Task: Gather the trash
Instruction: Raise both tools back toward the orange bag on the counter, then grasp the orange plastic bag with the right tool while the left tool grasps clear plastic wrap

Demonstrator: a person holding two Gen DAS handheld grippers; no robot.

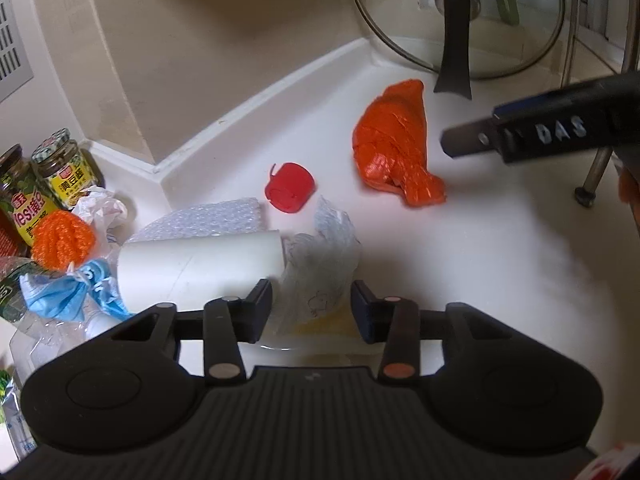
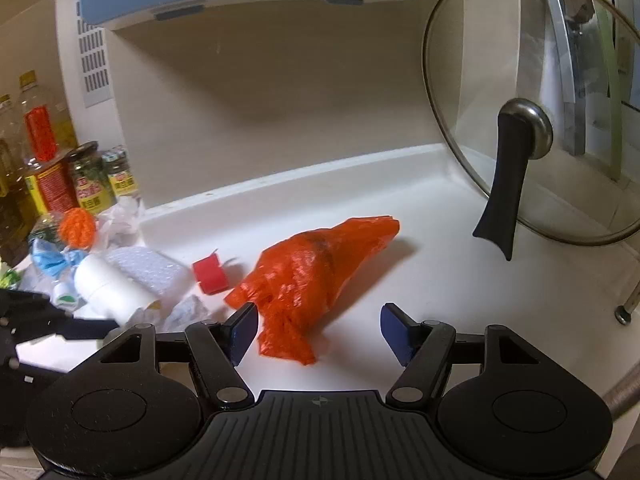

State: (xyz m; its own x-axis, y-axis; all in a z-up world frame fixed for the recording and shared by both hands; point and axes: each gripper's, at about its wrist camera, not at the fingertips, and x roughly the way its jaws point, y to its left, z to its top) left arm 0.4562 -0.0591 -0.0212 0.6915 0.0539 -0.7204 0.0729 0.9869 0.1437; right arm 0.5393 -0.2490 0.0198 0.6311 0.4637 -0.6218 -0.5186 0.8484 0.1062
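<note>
You are lining up on the orange plastic bag (image 2: 316, 276), which lies on the white counter (image 2: 440, 300) just right of the red cap (image 2: 210, 276), with your right tongs (image 2: 318, 330) spread wide and empty, the knotted end between them. Your left tongs (image 1: 312, 308) gape over the crumpled clear wrapper (image 1: 320, 264), holding nothing. Next, ease the right tongs forward and close on the knot.

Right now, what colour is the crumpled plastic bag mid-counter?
Orange; the plastic bag shows best in the right wrist view.
</note>
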